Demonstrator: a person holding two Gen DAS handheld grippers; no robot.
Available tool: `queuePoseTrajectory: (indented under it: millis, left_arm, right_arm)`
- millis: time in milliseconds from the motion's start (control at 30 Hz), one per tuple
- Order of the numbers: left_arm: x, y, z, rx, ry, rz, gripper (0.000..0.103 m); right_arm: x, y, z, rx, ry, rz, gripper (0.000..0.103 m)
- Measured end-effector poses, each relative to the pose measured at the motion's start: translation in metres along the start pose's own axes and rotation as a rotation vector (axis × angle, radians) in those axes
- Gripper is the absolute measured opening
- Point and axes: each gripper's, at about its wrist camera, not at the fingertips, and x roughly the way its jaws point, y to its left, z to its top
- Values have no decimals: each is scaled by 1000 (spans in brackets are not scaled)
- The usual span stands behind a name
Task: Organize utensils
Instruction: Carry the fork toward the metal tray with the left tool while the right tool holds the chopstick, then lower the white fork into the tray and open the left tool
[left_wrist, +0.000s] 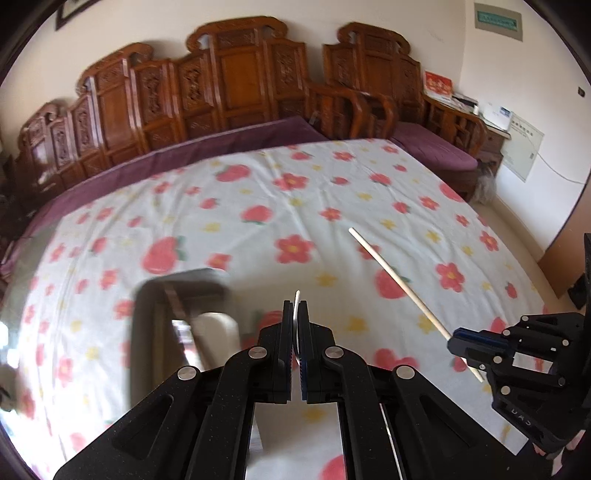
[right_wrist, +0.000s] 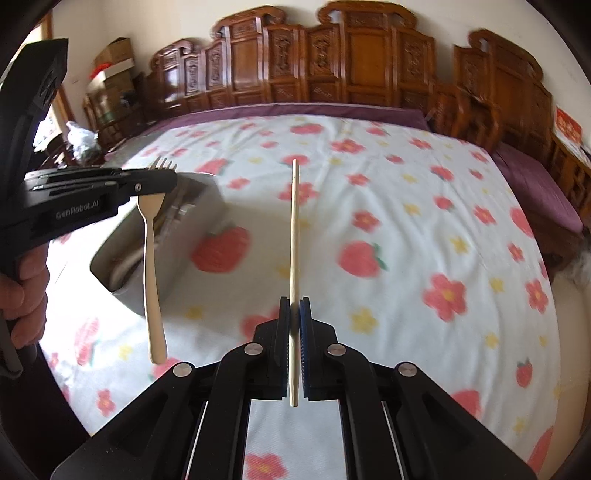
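Observation:
My left gripper (left_wrist: 296, 306) is shut on a cream fork (right_wrist: 151, 258), seen edge-on between the jaws in the left wrist view; in the right wrist view (right_wrist: 168, 182) it holds the fork near the tines, handle hanging down over the metal tray (right_wrist: 199, 221). My right gripper (right_wrist: 294, 306) is shut on a pale chopstick (right_wrist: 294, 229) that points up and forward; in the left wrist view the chopstick (left_wrist: 399, 284) sticks out of the right gripper (left_wrist: 456, 341). The metal tray (left_wrist: 147, 332) holds other utensils, blurred.
A floral cloth (left_wrist: 295, 206) covers the surface. A carved wooden bench (left_wrist: 236, 81) with a purple cushion (left_wrist: 436, 147) stands behind it. Boxes and clutter (right_wrist: 110, 70) sit at the far left of the right wrist view.

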Motion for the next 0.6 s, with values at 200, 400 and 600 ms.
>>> queuePoseTrajectory:
  millis: [200,400,600]
  left_arm:
    - [-21,60,0,-35,-25,59,2]
    - [-15,101,-7,-54,-15,115,2]
    - [0,122,-18,-76,-4,122,2]
  right_arm:
    - [7,39,24,-13,-26,50,6]
    - [26,71,39,-12,-24,95,6]
    - [39,91,43,-18,-12,113,6]
